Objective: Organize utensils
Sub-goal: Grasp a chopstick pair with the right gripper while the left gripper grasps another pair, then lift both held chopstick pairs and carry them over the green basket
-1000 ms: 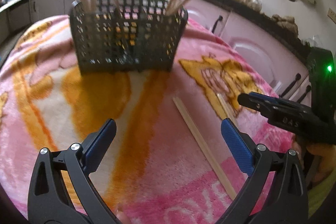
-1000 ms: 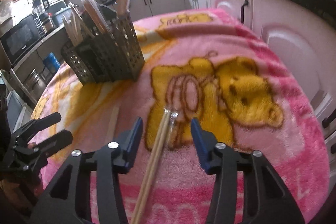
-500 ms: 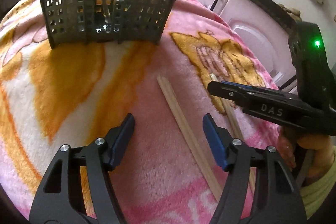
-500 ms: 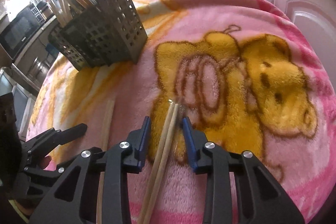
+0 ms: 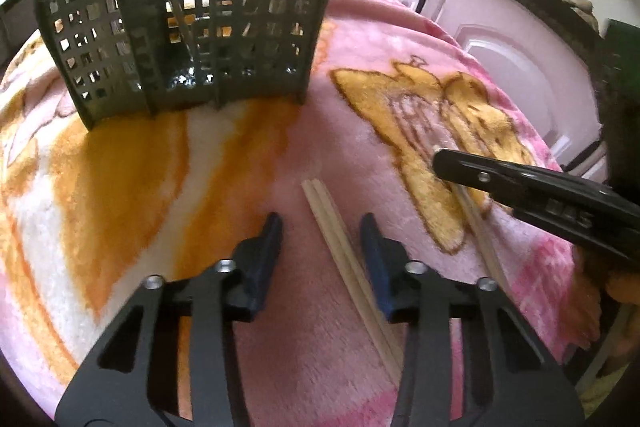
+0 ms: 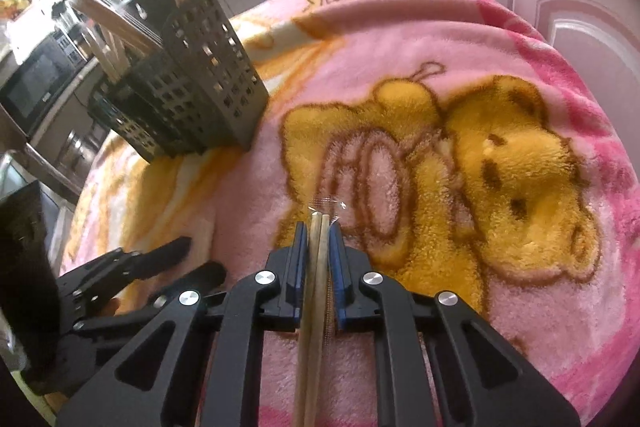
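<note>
Right gripper [image 6: 318, 251] marked "DAS", fingers clamped on wrapped chopsticks [image 6: 316, 291]; left gripper [image 5: 320, 239] fingers apart, astride another pair [image 5: 340, 247].

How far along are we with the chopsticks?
Done: several sticks already stand in the caddy. In hand: the right gripper is shut on one pair. Left: the second pair lies on the blanket between the open left gripper's fingers, not yet gripped. Both pairs have yet to go in.
</note>
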A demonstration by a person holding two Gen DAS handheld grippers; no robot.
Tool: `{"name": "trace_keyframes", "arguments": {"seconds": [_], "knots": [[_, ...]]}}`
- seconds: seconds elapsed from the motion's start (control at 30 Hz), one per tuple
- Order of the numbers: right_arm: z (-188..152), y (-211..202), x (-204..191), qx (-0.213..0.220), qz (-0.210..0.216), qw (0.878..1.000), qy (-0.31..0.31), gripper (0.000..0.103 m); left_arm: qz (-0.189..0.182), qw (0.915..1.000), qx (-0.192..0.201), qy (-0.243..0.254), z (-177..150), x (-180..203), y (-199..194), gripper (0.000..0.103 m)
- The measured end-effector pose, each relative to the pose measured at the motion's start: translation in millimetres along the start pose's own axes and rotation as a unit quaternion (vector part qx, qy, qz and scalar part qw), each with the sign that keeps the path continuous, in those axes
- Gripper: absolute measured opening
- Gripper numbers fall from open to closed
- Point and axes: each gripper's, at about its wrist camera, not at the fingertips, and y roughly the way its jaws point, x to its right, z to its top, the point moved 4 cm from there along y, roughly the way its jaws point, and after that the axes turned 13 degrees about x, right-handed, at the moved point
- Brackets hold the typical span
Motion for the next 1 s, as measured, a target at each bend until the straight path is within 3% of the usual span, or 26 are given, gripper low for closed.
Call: {"name": "trace_keyframes", "arguments": {"seconds": [0.17, 0.3, 0.4, 0.7, 1.0], "knots": [[6.6, -16.1, -10.7, 0.024, 0.013, 1.0, -0.011, 0.011, -0.016, 0.9997, -0.004, -0.019, 4.7, -9.6, 2.3, 0.013], [10.4, -28.5, -23.3, 0.045, 0.025, 0.998, -0.026, 0.011, -0.052, 0.9949, -0.011, -0.086, 5.9, -29.0, 0.7, 0.006], [12.9, -36.9, -31.5, 0.059, 0.032, 0.997, -0.035, 0.011, -0.063, 0.9922, -0.003, -0.108, 7.3, -34.7, -6.3, 0.002], [18.1, -58.0, -59.6, 0.101, 0.057, 0.992, -0.048, 0.011, -0.065, 0.9914, 0.069, -0.09, 26.2, -36.4, -50.3, 0.001], [25.0, -69.7, -88.9, 0.137, 0.08, 0.986, -0.058, 0.011, -0.044, 0.9832, 0.148, -0.098, 48.2, -60.1, -92.7, 0.001]]}}
